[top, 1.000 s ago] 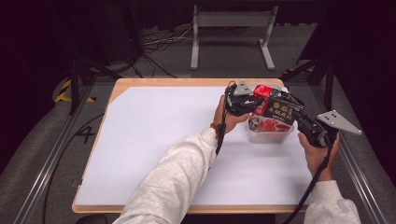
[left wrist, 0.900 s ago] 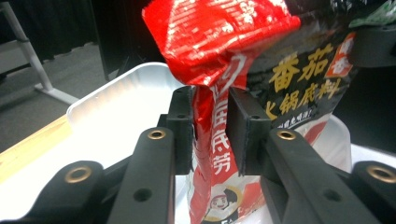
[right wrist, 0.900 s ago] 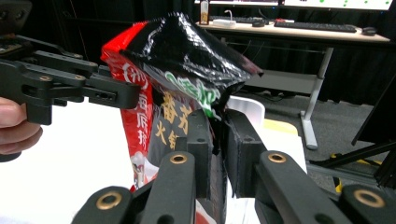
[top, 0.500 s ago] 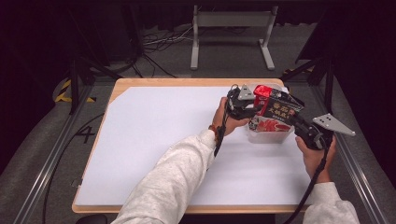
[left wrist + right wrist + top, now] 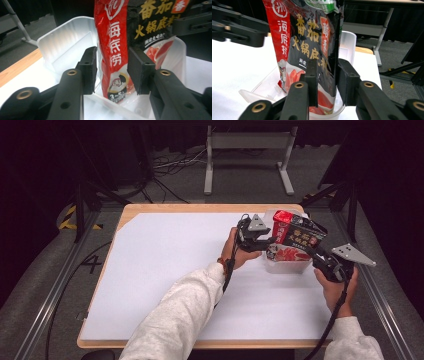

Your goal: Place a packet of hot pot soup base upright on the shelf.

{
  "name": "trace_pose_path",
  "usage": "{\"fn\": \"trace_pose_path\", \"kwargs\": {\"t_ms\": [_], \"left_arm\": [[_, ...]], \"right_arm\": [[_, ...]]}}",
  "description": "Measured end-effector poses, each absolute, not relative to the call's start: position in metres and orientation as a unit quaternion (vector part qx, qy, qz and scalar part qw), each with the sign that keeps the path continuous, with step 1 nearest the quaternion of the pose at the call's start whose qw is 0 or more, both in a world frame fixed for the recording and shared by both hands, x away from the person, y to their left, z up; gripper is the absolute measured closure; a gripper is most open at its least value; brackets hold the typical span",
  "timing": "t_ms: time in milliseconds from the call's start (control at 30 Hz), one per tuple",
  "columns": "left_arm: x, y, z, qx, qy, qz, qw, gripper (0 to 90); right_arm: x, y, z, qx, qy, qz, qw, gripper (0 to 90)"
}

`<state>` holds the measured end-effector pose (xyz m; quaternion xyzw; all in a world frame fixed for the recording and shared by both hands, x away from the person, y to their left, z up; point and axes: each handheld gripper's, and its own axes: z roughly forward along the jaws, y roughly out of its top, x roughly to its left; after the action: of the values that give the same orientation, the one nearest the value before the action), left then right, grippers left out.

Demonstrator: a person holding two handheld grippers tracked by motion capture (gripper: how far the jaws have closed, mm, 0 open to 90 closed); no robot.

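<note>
A red and black sauce pouch (image 5: 300,235) stands upright in a clear plastic container (image 5: 287,266) at the table's right side. My left gripper (image 5: 272,240) reaches it from the left. In the left gripper view its pads flank the pouch's red edge (image 5: 112,37), and the jaws have just been opening. My right gripper (image 5: 312,251) comes in from the near right. Its pads (image 5: 312,75) straddle the pouch's black side edge (image 5: 309,32) with a gap showing. Those jaws have also just been opening.
The container's white rim (image 5: 65,40) and an inner divider rise behind the pouch. White paper (image 5: 175,260) covers the wooden table (image 5: 200,208). A metal stand (image 5: 247,150) is on the floor beyond, and dark rails run along both sides.
Both hands and the pouch stay about where they were. The view from above shows no clear shift.
</note>
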<state>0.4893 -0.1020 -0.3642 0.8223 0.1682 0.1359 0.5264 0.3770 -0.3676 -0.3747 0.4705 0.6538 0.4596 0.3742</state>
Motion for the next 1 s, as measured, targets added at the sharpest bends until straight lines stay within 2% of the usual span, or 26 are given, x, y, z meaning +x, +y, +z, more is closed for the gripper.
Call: {"fn": "trace_pose_path", "kwargs": {"t_ms": [267, 433, 1000], "left_arm": [[0.484, -0.081, -0.361, 0.826, 0.177, 0.15, 0.513, 47.1], [0.483, -0.069, -0.36, 0.833, 0.182, 0.162, 0.496, 37.5], [0.466, -0.034, -0.353, 0.852, 0.174, 0.185, 0.458, 20.1]], "right_arm": [[0.374, -0.364, -0.371, 0.47, 0.65, 0.465, 0.375, 64.9], [0.371, -0.364, -0.37, 0.469, 0.652, 0.464, 0.373, 63.4], [0.366, -0.363, -0.366, 0.467, 0.655, 0.465, 0.369, 54.1]]}}
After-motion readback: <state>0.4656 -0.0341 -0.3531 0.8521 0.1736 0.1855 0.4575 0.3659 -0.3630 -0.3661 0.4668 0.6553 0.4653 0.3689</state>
